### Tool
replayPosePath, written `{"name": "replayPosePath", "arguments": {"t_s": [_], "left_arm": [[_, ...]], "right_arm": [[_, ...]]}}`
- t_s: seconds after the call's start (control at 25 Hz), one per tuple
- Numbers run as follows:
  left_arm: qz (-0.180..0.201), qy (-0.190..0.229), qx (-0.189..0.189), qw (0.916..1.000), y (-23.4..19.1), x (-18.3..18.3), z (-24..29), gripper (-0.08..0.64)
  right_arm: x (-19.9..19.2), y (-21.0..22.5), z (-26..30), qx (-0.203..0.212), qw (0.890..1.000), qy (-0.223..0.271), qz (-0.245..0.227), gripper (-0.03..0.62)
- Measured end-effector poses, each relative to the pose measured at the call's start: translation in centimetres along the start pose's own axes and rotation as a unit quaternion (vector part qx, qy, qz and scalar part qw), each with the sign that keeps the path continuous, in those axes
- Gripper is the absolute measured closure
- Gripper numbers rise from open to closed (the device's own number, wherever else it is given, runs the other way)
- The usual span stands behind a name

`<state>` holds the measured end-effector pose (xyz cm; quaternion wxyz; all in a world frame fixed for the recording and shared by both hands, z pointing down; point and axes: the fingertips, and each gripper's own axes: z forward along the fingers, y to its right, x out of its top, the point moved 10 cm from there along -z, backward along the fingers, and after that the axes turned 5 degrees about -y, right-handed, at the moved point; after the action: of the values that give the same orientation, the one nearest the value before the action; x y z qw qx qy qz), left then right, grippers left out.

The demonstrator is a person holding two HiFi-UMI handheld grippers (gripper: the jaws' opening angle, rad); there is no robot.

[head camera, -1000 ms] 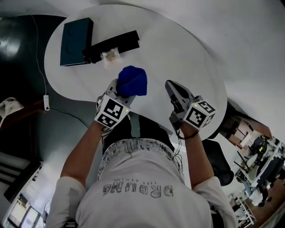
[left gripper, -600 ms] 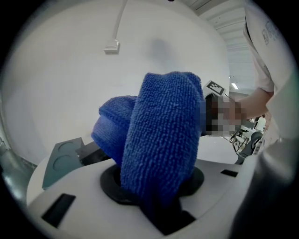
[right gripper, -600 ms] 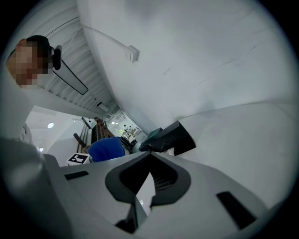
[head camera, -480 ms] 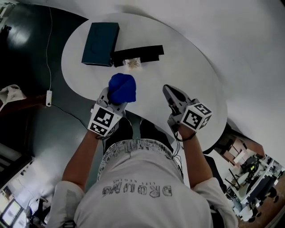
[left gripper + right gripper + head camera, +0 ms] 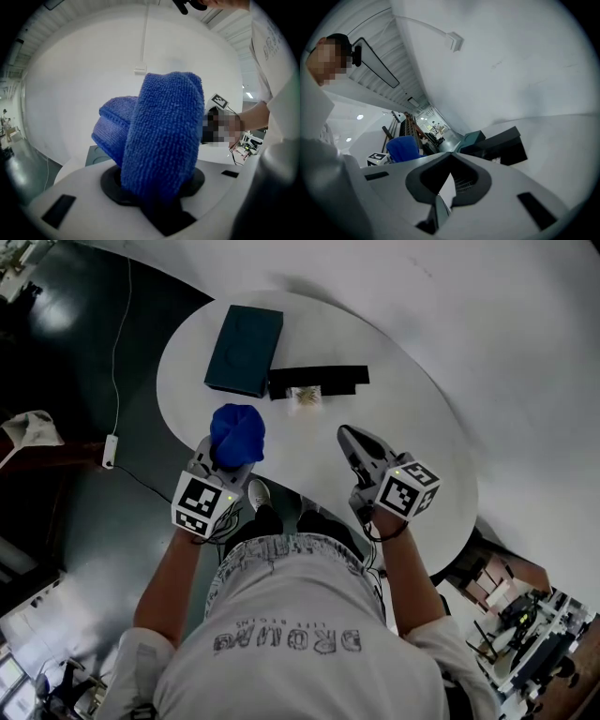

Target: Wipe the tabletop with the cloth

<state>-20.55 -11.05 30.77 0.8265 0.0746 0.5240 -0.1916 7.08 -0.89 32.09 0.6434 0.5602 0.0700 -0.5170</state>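
cloth (image 5: 237,432): 1 | teal box (image 5: 245,350): 1 | black box (image 5: 328,380): 1 | small packet (image 5: 305,397), perhaps: 1 | hand-held grippers (image 5: 228,457) (image 5: 353,443): 2 | table (image 5: 417,442): 1

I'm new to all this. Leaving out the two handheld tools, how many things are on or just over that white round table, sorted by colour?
Blue: 1, the cloth
Teal: 1, the flat box
Black: 1, the long block
Pale: 1, the small crumpled item
Total: 4
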Motion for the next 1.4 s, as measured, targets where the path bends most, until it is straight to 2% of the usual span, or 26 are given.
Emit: {"name": "replayPosePath", "arguments": {"t_s": [0.36, 0.72, 1.4], "left_arm": [[-0.017, 0.015, 0.028, 0.9993, -2.9, -0.8, -3.7, 0.403], [-0.02, 0.022, 0.039, 0.9988, -4.7, -1.1, -5.0, 0.403], [-0.026, 0.022, 0.05, 0.9982, -4.6, -0.8, -4.8, 0.405]], "right_arm": [[0.5, -2.7, 2.1, 0.016, 1.0, 0.002, -0.012, 0.586], [1.0, -4.7, 4.2, 0.039, 0.999, -0.002, -0.029, 0.586], [1.8, -5.5, 4.7, 0.064, 0.995, -0.022, -0.068, 0.586]]}}
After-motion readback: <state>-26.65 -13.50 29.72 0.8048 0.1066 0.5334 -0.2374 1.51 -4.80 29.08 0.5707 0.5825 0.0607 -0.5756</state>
